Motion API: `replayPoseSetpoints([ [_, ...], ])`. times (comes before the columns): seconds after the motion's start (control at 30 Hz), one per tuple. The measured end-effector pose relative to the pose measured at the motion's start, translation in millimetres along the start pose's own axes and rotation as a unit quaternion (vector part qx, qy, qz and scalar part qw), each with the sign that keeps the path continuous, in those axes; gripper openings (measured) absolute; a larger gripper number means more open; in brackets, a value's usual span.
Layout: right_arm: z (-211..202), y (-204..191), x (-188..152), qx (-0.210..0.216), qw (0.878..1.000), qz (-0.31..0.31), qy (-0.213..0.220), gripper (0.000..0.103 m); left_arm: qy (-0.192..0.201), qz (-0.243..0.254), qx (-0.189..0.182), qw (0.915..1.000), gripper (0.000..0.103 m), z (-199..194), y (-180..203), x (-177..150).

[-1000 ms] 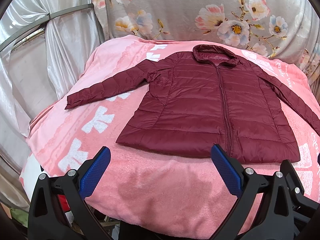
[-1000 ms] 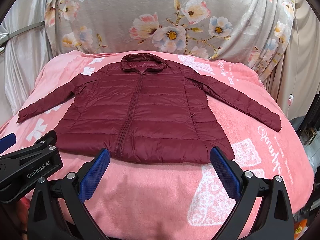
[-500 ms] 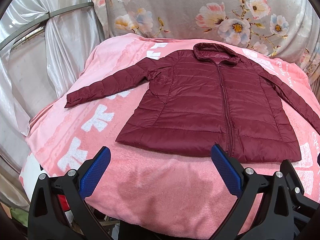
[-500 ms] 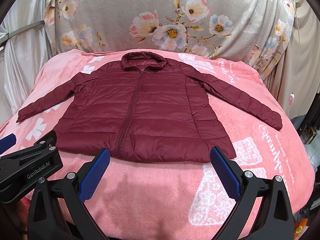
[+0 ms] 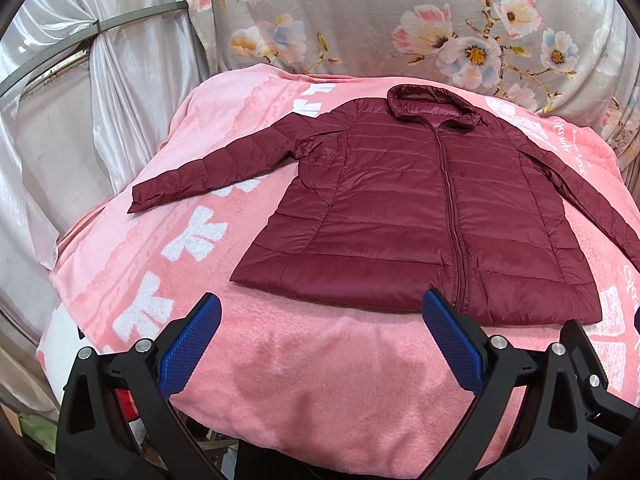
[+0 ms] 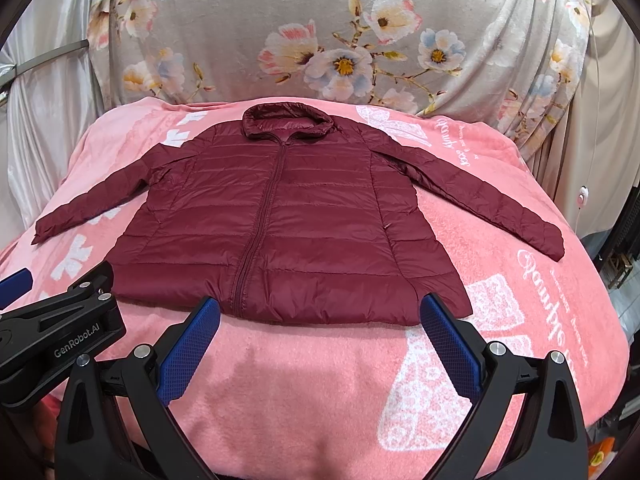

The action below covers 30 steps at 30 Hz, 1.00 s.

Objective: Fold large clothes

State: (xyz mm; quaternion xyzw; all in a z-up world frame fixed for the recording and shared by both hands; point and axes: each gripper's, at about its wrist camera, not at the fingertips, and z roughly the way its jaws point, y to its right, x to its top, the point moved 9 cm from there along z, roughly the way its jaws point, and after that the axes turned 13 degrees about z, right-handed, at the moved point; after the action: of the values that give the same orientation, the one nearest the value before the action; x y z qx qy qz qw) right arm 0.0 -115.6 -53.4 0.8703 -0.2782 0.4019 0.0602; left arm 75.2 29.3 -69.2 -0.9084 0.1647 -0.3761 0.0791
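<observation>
Jacket (image 6: 288, 224): one maroon quilted puffer, glossy fabric with horizontal stitched channels; lies flat, front up, zipped, in the middle of the blanket.
Sleeves: two, spread outward and down; left sleeve (image 5: 212, 170), right sleeve (image 6: 488, 196).
Hood (image 6: 288, 122): one, folded flat at the far end.
Hem: nearest the grippers, not touched by either.
Blanket (image 6: 320, 392): one pink fleece, fuzzy pile, white woven motifs.
Backdrop (image 6: 320, 20): grey draped cloth with floral print.
Left gripper (image 5: 318, 344): jaws spread wide, holding nothing; two blue textured pads on black fingers.
Right gripper (image 6: 318, 346): jaws spread wide, holding nothing; two blue pads.
</observation>
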Motion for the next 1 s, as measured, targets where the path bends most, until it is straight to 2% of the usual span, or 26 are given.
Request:
replayPoseSetpoints([
  [1.0,1.3,-0.6,-1.1,0.0,1.0,0.0,-0.001,0.098,-0.001,0.0,-0.001,1.0,0.098,0.4,-2.0,-0.9],
])
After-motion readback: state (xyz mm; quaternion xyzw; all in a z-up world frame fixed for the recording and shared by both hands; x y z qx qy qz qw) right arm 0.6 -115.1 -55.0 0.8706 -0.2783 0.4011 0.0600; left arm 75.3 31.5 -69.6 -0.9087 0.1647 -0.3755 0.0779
